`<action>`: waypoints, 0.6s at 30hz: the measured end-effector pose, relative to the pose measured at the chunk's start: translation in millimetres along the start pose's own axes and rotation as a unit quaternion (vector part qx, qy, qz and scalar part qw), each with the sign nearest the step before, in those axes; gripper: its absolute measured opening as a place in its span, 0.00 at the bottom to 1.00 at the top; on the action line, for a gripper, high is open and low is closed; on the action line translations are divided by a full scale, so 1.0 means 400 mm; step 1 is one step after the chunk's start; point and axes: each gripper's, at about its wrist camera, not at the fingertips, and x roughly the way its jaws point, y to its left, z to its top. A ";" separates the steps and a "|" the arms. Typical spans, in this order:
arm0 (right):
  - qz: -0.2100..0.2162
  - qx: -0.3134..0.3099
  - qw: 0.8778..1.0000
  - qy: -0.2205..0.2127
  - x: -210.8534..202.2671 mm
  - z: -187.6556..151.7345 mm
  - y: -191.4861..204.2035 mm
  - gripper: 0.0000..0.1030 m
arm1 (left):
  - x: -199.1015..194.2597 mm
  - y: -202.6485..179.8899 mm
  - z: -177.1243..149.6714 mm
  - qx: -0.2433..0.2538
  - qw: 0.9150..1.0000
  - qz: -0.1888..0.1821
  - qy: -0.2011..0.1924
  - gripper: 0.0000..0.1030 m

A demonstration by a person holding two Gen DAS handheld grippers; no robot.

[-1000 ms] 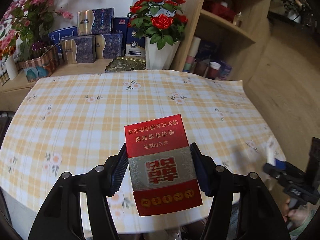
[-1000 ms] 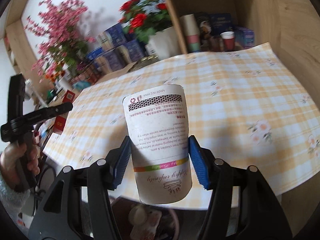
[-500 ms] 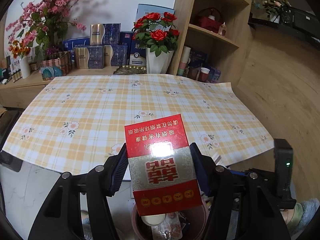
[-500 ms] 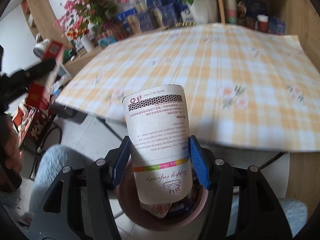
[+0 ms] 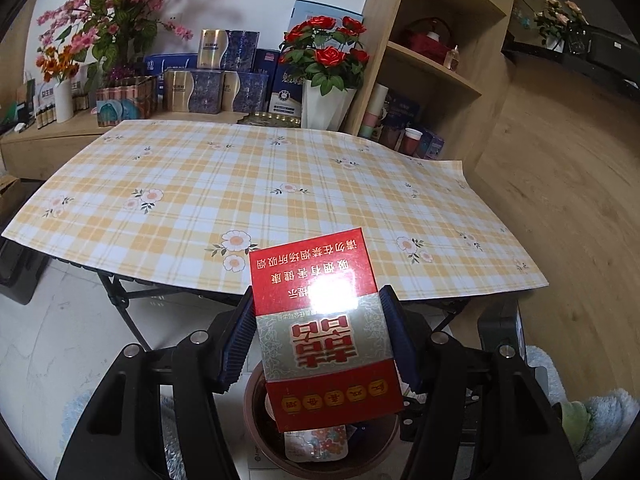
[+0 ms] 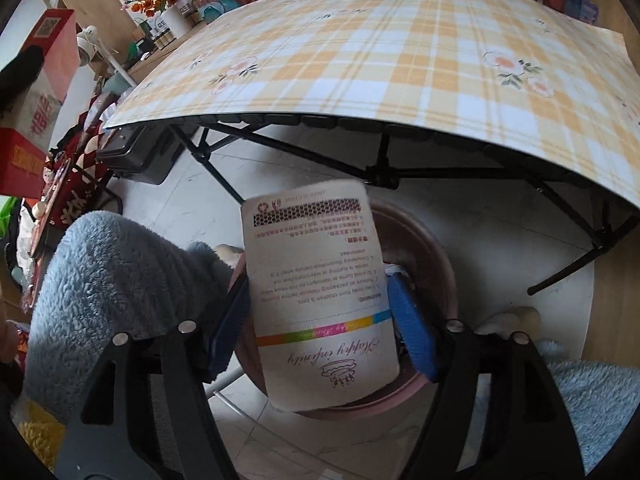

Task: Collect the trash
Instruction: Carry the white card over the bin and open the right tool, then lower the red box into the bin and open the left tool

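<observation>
Above the pink bin [image 5: 256, 432], a red cigarette pack [image 5: 324, 328] clamped in the left gripper [image 5: 320, 336], a paper cup [image 6: 320, 300] pinched by the right gripper [image 6: 320, 320] over the bin's rim [image 6: 436, 248], beyond them the checked table [image 5: 280, 184], flower vase [image 5: 324, 108] at its far edge.

Bright daylight, glare on the red box [image 5: 320, 320], fisheye-bent edges, dark corners
</observation>
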 end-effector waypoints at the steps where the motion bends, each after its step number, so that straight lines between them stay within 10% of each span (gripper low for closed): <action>1: 0.002 0.002 1.000 -0.004 -0.003 0.001 0.000 0.80 | 0.004 -0.001 -0.004 0.002 1.000 0.001 0.002 0.57; 6: -0.019 0.023 0.998 -0.049 -0.050 0.011 -0.026 0.94 | 0.029 -0.010 -0.018 0.019 1.000 -0.004 0.008 0.57; 18: -0.117 0.092 0.984 -0.096 -0.105 -0.007 -0.127 0.94 | 0.200 -0.006 -0.120 0.071 0.996 -0.013 0.053 0.57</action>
